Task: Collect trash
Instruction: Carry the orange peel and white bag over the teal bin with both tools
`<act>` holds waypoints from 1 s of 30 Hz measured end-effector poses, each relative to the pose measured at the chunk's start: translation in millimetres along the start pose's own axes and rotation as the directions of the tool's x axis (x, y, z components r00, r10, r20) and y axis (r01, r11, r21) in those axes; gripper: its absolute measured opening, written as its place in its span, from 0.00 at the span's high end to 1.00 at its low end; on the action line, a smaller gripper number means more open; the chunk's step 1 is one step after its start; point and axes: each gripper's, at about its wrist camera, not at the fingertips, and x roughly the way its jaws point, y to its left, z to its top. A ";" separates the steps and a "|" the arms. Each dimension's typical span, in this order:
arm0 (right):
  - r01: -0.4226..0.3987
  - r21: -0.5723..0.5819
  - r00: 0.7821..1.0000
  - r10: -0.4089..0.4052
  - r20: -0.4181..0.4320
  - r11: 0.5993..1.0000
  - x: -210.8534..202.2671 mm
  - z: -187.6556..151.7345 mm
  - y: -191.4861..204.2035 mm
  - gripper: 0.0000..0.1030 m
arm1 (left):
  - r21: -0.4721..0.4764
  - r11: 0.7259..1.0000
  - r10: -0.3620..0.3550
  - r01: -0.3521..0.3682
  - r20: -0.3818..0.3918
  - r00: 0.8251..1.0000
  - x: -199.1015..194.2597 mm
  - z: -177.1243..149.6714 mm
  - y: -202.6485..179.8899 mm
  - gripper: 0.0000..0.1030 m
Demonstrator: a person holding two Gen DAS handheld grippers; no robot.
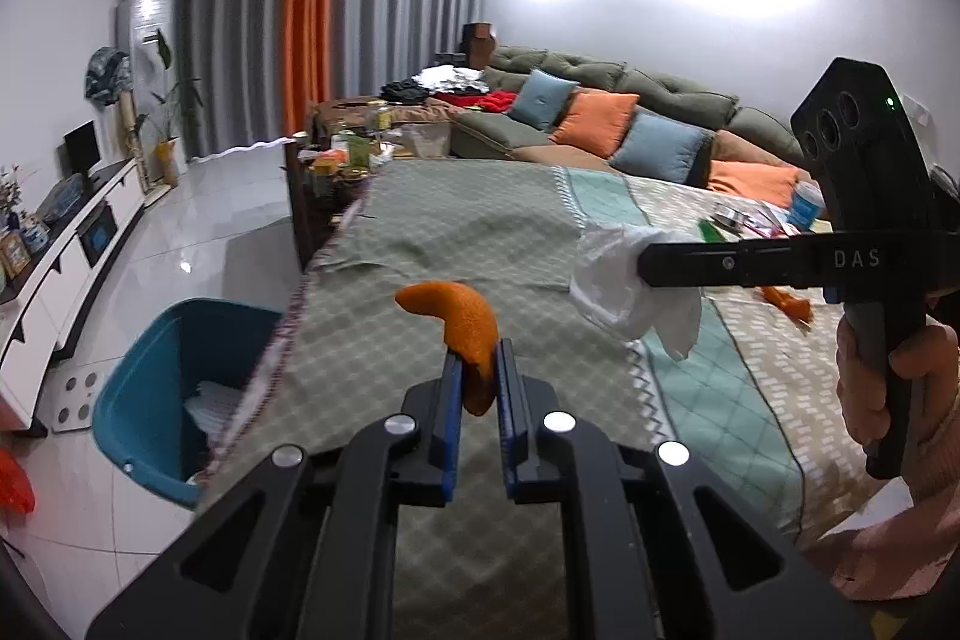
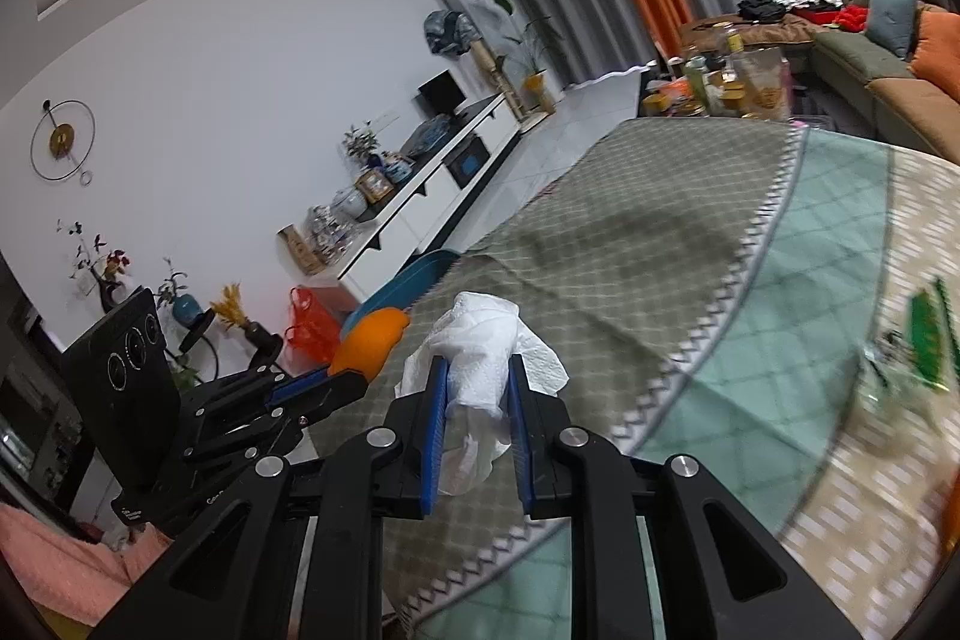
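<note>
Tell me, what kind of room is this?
Probably a home living room: a long green tufted sofa with orange and blue cushions, grey and orange floor-length curtains, and a low white media cabinet along the wall.

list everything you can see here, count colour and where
orange peel: 1, orange, clamped in the left gripper above the table
tissue: 1, white, crumpled, clamped in the right gripper
bin: 1, teal, on the floor at the table's left edge, white paper inside
tablecloth: 1, grey-green and mint checks, covering the table
peel scrap: 1, orange, on the cloth behind the right gripper
sofa: 1, olive, far right, orange and blue cushions
curtains: grey with one orange panel, far wall
left gripper: 1, black, blue pads
right gripper: 1, black, blue pads
hand: 1, on the right gripper's handle
</note>
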 end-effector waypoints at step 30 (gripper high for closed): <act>-0.074 -0.081 0.990 0.064 -0.127 0.994 119.0 55.5 46.9 0.81 | -0.163 0.969 0.183 -0.185 -0.029 0.983 -6.7 1.7 115.9 0.88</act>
